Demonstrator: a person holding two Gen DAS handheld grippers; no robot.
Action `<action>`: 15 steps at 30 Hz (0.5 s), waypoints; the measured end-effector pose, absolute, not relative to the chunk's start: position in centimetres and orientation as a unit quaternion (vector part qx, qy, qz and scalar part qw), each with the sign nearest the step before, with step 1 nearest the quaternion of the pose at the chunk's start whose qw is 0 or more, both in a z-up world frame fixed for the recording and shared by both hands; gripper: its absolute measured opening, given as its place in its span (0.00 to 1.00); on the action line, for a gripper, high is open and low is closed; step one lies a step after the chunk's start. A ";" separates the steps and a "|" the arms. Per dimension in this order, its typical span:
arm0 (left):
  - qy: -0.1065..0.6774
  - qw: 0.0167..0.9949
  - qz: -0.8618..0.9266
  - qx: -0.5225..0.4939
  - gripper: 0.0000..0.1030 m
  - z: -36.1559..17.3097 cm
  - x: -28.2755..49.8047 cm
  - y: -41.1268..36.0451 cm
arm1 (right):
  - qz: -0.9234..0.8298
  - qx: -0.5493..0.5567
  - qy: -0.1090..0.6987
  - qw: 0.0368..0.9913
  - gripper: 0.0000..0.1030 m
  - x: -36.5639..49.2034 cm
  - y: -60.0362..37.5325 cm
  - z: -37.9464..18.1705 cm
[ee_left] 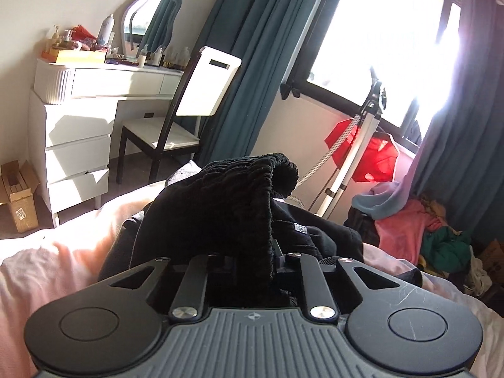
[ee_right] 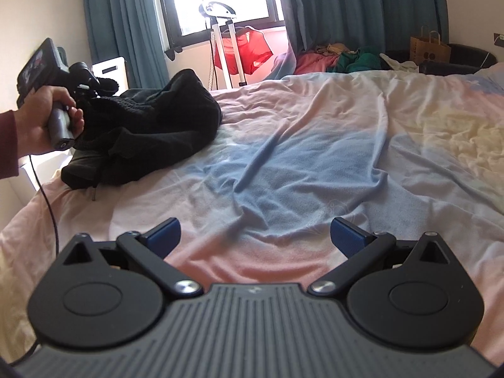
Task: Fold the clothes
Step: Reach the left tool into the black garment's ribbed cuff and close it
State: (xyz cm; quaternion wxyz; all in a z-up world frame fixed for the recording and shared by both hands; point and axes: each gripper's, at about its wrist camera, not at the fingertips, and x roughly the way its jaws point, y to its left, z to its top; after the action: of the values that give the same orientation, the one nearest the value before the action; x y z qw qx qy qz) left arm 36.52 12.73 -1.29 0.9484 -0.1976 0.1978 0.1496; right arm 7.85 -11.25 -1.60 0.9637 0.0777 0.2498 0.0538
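Observation:
A black garment with a ribbed knit hem (ee_left: 226,208) lies bunched on the bed. My left gripper (ee_left: 252,261) is shut on its ribbed edge and lifts it; the fingertips are hidden by the cloth. In the right wrist view the same black garment (ee_right: 151,126) sits at the bed's left side, with the left gripper (ee_right: 94,86) held in a hand at its upper left edge. My right gripper (ee_right: 255,236) is open and empty, low over the bare sheet, well to the right of the garment.
The bed sheet (ee_right: 315,157) is wrinkled, pink and pale blue. A white dresser (ee_left: 78,119) and chair (ee_left: 176,126) stand past the bed's edge. A garment steamer stand (ee_right: 226,47) with red cloth and a heap of clothes (ee_right: 340,58) lie by the window.

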 end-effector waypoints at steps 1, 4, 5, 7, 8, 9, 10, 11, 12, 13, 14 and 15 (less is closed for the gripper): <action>0.187 0.953 0.139 -0.191 0.17 -0.5 35.2 11.9 | 0.054 0.075 0.242 0.966 1.00 7.5 -11.2 -1.3; 0.168 0.959 0.101 -0.203 0.16 1.8 30.4 9.7 | 0.060 0.076 0.214 0.972 1.00 6.5 -11.1 -0.1; 0.165 0.960 0.086 -0.209 0.16 2.3 28.4 8.9 | 0.064 0.078 0.202 0.974 1.00 6.1 -11.1 0.2; 0.161 0.962 0.056 -0.212 0.16 3.1 24.2 7.3 | 0.071 0.082 0.179 0.978 1.00 5.3 -11.2 0.8; 0.161 0.964 0.040 -0.209 0.16 3.2 21.9 6.5 | 0.074 0.086 0.170 0.979 1.00 4.8 -11.4 1.0; 0.160 0.965 0.024 -0.207 0.16 3.2 19.6 5.8 | 0.076 0.097 0.167 0.978 1.00 4.5 -11.6 1.3; 0.163 0.964 0.014 -0.210 0.16 2.9 17.5 5.3 | 0.078 0.107 0.165 0.977 1.00 4.2 -11.8 1.5; 0.166 0.963 0.003 -0.214 0.15 2.6 15.4 4.8 | 0.080 0.118 0.163 0.976 1.00 3.8 -12.0 1.7; 0.172 0.962 -0.002 -0.214 0.15 2.3 14.0 4.5 | 0.082 0.129 0.160 0.975 1.00 3.5 -12.3 1.9; 0.179 0.960 -0.007 -0.213 0.15 1.6 12.1 4.6 | 0.084 0.140 0.159 0.974 1.00 3.1 -12.5 2.1; 0.187 0.959 -0.011 -0.212 0.15 0.8 10.4 4.7 | 0.086 0.154 0.162 0.971 1.00 2.7 -12.6 2.2; 0.190 0.960 -0.010 -0.206 0.15 0.1 9.3 4.8 | 0.087 0.167 0.164 0.968 1.00 2.3 -12.8 2.4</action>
State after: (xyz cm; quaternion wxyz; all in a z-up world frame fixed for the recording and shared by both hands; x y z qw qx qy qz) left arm 9.26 4.80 0.08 0.9598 -0.2064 0.1898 -0.0105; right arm 2.30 -12.75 2.38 0.9682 0.1673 0.1644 0.0874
